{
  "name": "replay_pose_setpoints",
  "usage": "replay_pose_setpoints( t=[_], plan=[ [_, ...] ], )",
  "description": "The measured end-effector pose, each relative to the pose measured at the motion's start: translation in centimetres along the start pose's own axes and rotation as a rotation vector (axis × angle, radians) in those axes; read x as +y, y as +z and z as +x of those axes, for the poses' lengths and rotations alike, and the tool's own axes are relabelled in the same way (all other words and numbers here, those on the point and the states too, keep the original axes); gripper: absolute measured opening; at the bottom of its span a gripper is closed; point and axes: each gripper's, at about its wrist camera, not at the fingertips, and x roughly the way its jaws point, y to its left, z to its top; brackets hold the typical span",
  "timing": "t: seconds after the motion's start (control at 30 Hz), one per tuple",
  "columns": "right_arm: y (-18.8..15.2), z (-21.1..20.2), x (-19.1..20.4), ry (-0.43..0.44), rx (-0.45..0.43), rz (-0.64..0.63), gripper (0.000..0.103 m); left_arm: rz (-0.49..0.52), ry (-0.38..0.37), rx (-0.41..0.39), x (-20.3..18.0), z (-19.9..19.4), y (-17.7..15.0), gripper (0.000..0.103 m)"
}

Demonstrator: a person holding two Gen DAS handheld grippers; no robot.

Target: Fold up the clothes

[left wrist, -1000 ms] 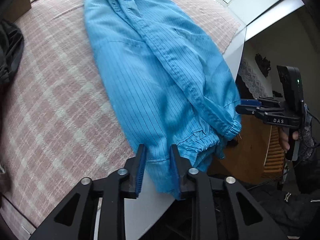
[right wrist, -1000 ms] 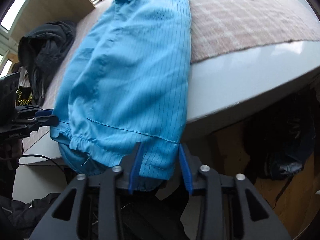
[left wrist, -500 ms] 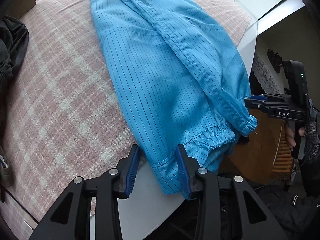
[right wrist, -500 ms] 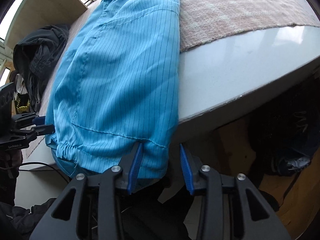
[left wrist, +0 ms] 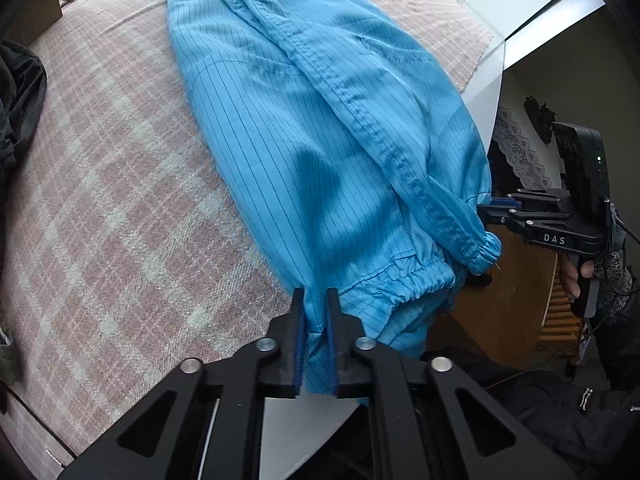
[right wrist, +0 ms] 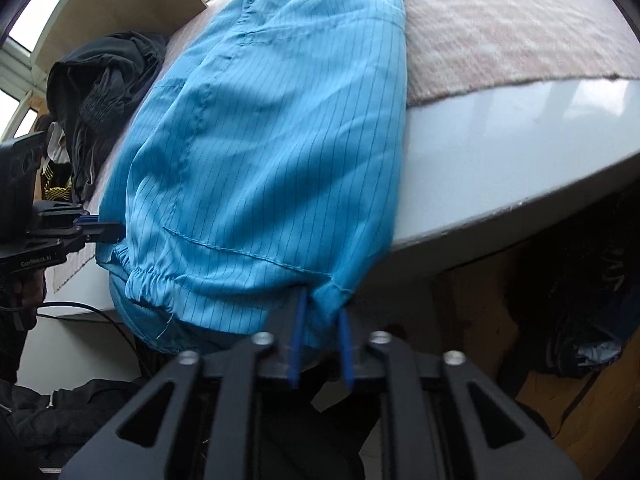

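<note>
A blue pinstriped garment (left wrist: 320, 152) is laid lengthwise on a worktop (right wrist: 500, 136) covered by a pink checked cloth (left wrist: 112, 184), its gathered hem (left wrist: 404, 284) hanging over the near white edge. The hem's left corner is pinched between the fingers of the left gripper (left wrist: 314, 336), which are pressed together on the fabric right at the worktop's rim. The hem's opposite corner is caught by the right gripper (right wrist: 320, 340), whose jaws are closing with the fabric between them; in the right wrist view this corner is drawn taut below the overhanging edge, though motion blur makes the exact contact hard to judge.

In the left wrist view the right gripper (left wrist: 504, 210) is seen at the far side of the garment, held by a hand (left wrist: 572, 280), just beside an elastic cuff (left wrist: 486, 250) that dangles off the rim. From the right wrist view the left gripper (right wrist: 102, 232) is seen just touching the hem's other end.

To the garment's left a broad stretch of checked cloth lies bare. A pile of dark clothing (right wrist: 104, 92) is heaped at that far side of the worktop, well apart from the blue fabric. On the right the cloth ends short, leaving a strip of white surface exposed. Below the edge, wooden furniture (left wrist: 500, 312) and dark items are crowded near the grippers.
</note>
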Motion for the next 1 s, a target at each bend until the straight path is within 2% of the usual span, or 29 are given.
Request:
replay_pose_setpoints(
  t=[0.2, 0.27, 0.3, 0.37, 0.43, 0.53, 0.57, 0.6, 0.63, 0.7, 0.8, 1.0],
  plan=[
    [0.4, -0.8, 0.3, 0.033, -0.017, 0.008, 0.005, -0.006, -0.059, -0.016, 0.3, -0.5, 0.1, 0.002],
    [0.5, -0.5, 0.2, 0.029, -0.006, 0.016, 0.008, -0.018, -0.065, 0.001, 1.5, -0.5, -0.8, 0.004],
    [0.1, -0.5, -0.1, 0.029, 0.001, 0.034, 0.009, -0.029, -0.069, 0.007, 2.1, -0.5, -1.3, 0.007],
    [-0.8, -0.7, -0.9, 0.039, 0.015, 0.083, 0.02, -0.046, -0.072, 0.025, 2.8, -0.5, -2.0, 0.02],
    [-0.6, -0.3, -0.8, 0.028, 0.018, 0.094, 0.022, -0.04, -0.081, 0.024, 3.3, -1.0, -3.0, 0.022],
    [-0.5, 0.1, -0.1, 0.023, 0.021, 0.07, 0.022, -0.007, -0.062, 0.02, 2.8, -1.2, -3.1, 0.016],
    [-0.4, 0.2, 0.3, 0.01, 0.019, 0.051, 0.017, 0.005, -0.059, 0.017, 2.6, -1.3, -3.1, 0.007],
    [-0.4, 0.2, 0.6, -0.004, 0.016, 0.031, 0.011, 0.018, -0.058, 0.013, 2.4, -1.4, -3.1, 0.004],
    [-0.4, 0.1, 0.9, -0.012, 0.012, 0.02, 0.007, 0.025, -0.062, 0.005, 2.6, -1.5, -3.0, 0.002],
    [-0.3, -0.3, 1.3, -0.014, 0.002, 0.014, 0.004, 0.025, -0.08, -0.007, 2.7, -2.1, -2.9, 0.002],
    [-0.1, -1.6, 1.5, 0.027, -0.028, 0.032, 0.003, 0.024, -0.116, -0.029, 4.5, -3.7, -3.1, 0.002],
    [1.4, -6.5, 1.6, 0.163, -0.155, 0.103, 0.003, -0.047, -0.264, -0.087, 6.9, -7.2, -1.4, 0.002]
  ],
)
